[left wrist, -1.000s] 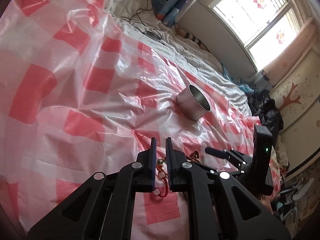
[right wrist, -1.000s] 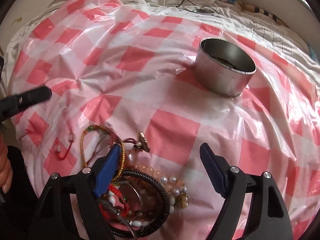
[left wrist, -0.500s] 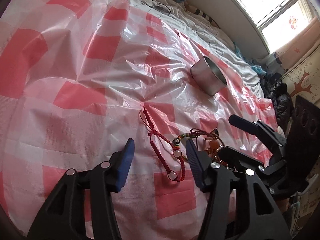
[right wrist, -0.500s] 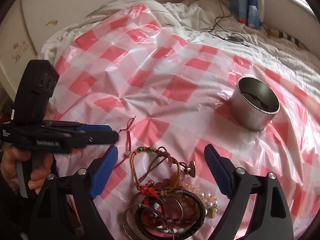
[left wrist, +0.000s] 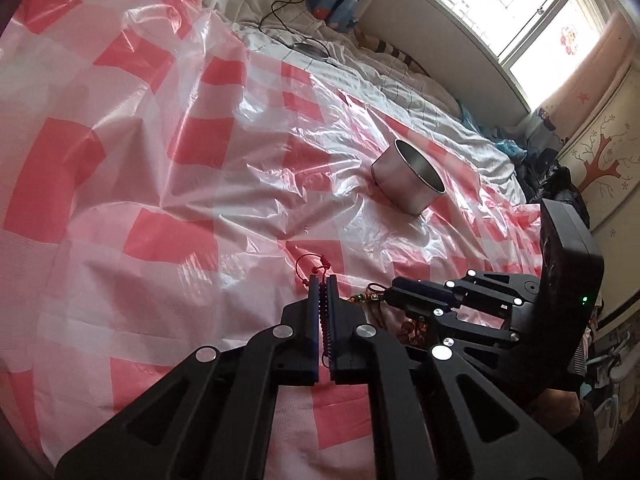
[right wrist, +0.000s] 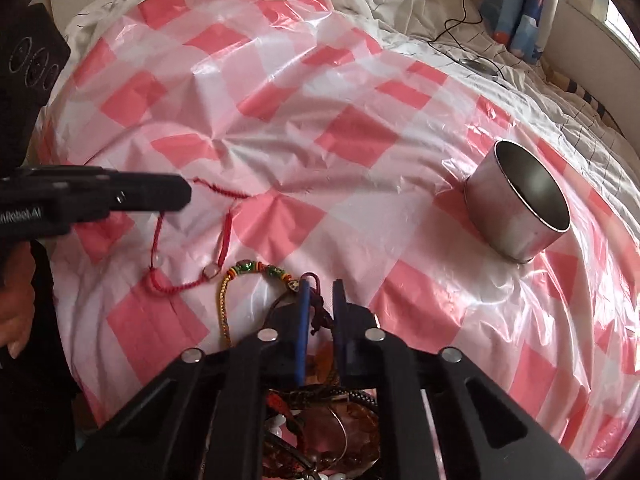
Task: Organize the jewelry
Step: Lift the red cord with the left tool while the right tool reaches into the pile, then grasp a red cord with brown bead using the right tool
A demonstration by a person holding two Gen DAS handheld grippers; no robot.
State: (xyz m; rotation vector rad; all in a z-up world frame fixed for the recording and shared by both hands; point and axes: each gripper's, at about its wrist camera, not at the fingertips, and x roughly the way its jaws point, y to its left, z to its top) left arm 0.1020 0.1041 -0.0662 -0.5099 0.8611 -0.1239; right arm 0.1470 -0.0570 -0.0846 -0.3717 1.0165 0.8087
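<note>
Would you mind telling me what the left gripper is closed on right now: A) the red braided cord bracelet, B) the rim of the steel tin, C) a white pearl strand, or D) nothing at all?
A: in the left wrist view the left gripper has its jaws nearly together with the red braided cord bracelet running between them, while the steel tin stands apart, farther along the checked sheet.

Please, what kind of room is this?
Probably a bedroom at home: a rumpled white quilt under the pink checked plastic sheet, a window, and a tree-painted wardrobe door.
</note>
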